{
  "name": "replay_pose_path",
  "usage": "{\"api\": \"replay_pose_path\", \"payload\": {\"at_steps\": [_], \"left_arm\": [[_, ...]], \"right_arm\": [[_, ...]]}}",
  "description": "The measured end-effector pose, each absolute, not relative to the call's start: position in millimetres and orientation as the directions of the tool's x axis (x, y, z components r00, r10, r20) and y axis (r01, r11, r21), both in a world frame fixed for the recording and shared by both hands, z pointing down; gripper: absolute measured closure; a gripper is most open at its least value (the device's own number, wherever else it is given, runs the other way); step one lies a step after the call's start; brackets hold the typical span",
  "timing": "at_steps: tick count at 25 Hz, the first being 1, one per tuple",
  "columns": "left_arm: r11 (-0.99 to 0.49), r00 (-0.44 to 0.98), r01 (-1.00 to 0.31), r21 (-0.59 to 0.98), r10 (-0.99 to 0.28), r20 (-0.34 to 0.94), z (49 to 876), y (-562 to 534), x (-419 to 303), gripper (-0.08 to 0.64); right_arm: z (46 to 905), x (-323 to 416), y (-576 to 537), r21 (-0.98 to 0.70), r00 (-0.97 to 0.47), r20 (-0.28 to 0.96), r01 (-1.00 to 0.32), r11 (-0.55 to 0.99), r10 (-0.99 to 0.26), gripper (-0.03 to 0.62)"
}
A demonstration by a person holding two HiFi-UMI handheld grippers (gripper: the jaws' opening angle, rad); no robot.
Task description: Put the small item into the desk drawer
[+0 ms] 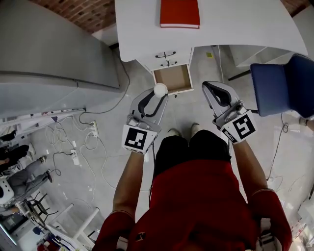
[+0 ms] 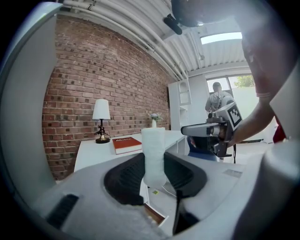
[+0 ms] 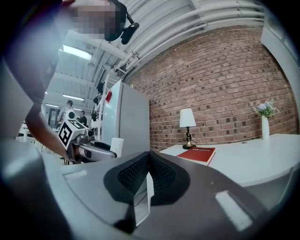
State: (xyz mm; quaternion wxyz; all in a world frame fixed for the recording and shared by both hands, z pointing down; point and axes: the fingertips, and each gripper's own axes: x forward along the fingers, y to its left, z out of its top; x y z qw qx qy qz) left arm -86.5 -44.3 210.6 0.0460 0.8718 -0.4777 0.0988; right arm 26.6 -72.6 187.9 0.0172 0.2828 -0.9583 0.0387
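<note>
A small white cylinder (image 1: 160,89) is clamped between the jaws of my left gripper (image 1: 158,96), which hangs just in front of the open desk drawer (image 1: 174,77). In the left gripper view the cylinder (image 2: 153,154) stands upright between the dark pads of the left gripper (image 2: 154,177). The drawer, brown inside, is pulled out under the white desk (image 1: 235,29) and looks bare. My right gripper (image 1: 208,87) hovers to the right of the drawer, shut with nothing in it. Seen from the right gripper view, the right gripper (image 3: 149,161) has its pads meeting.
A red book (image 1: 179,13) lies on the desk, with a lamp (image 2: 101,119) further back. A shut drawer with a handle (image 1: 166,54) sits above the open one. A blue chair (image 1: 282,83) stands right, a grey cabinet (image 1: 49,49) left. Cables and a power strip (image 1: 73,156) lie on the floor.
</note>
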Motion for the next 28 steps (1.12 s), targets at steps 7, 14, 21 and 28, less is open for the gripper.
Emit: {"api": "replay_pose_path", "payload": {"at_steps": [7, 14, 21, 28], "left_arm": [[-0.562, 0.54, -0.827, -0.011, -0.801, 0.259, 281.5, -73.4, -98.6, 0.431], [-0.578, 0.544, -0.816, -0.023, -0.781, 0.307, 350.1, -93.9, -110.2, 0.431], [-0.592, 0.553, -0.805, -0.02, -0.763, 0.336, 426.9, -110.5, -109.7, 0.431], [-0.61, 0.556, -0.792, -0.031, -0.741, 0.376, 505.8, -122.9, -115.3, 0.431]], "right_arm": [[251.1, 20.9, -102.2, -0.056, -0.833, 0.087, -0.552, 0.832, -0.546, 0.581], [309.6, 13.1, -121.0, -0.044, -0.842, 0.107, -0.536, 0.843, -0.529, 0.581], [383.7, 4.0, -137.8, -0.025, -0.857, 0.127, -0.506, 0.862, -0.5, 0.581], [452.2, -8.5, -149.5, -0.005, -0.872, 0.14, -0.474, 0.881, -0.468, 0.581]]}}
